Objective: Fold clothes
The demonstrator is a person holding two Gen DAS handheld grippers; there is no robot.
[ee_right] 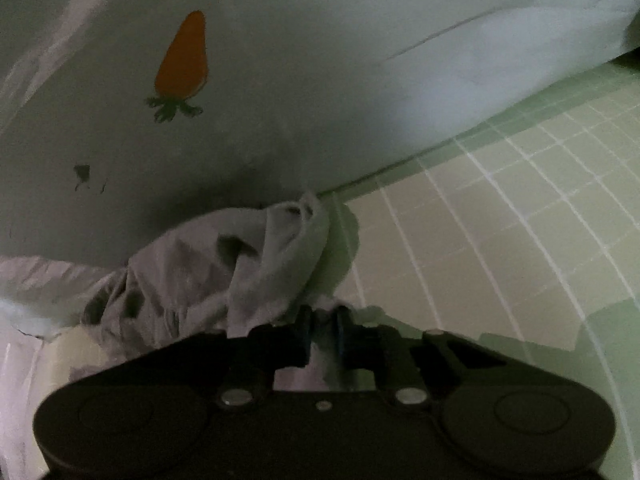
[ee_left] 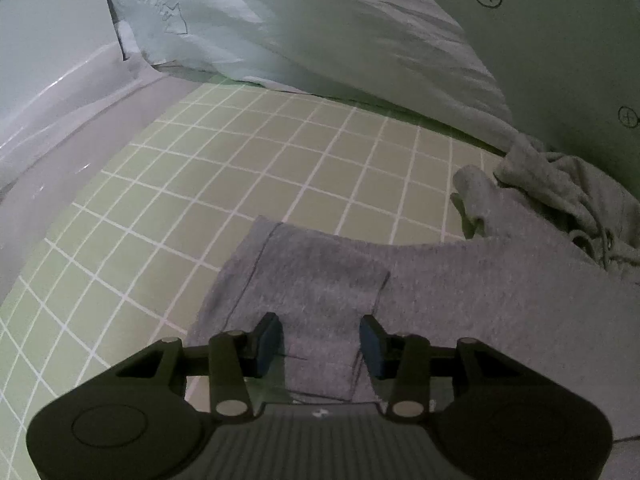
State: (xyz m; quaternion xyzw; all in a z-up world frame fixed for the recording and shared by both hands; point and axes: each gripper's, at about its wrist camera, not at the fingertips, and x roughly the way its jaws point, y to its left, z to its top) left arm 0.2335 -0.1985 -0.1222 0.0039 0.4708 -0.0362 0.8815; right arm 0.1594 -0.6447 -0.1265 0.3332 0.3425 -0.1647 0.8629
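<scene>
Grey knit fabric fills the near part of the left wrist view: a garment (ee_left: 320, 280) lies spread flat on the green gridded cutting mat (ee_left: 200, 184), with a seam line running along its left side and a stitched, pocket-like panel in the middle. The left claw (ee_left: 319, 344) hangs just over this panel, its jaws parted, with the blue pads (ee_left: 267, 340) on either side of the cloth and gripping nothing. To the right the same grey cloth rises into a crumpled heap (ee_left: 560, 184) with a drawstring showing.

In the right wrist view the right claw (ee_right: 322, 332) is clenched on a bunched edge of the grey garment (ee_right: 224, 264), the cloth pinched between its narrow jaws and piled up to the left just ahead of it. The mat (ee_right: 480, 240) stretches off to the right.

Farther back, a pale sheet of fabric (ee_right: 280, 80) printed with an orange carrot (ee_right: 184, 56) rises behind the heap. In the left wrist view a pale sheet (ee_left: 320, 24) drapes down onto the mat's far edge.
</scene>
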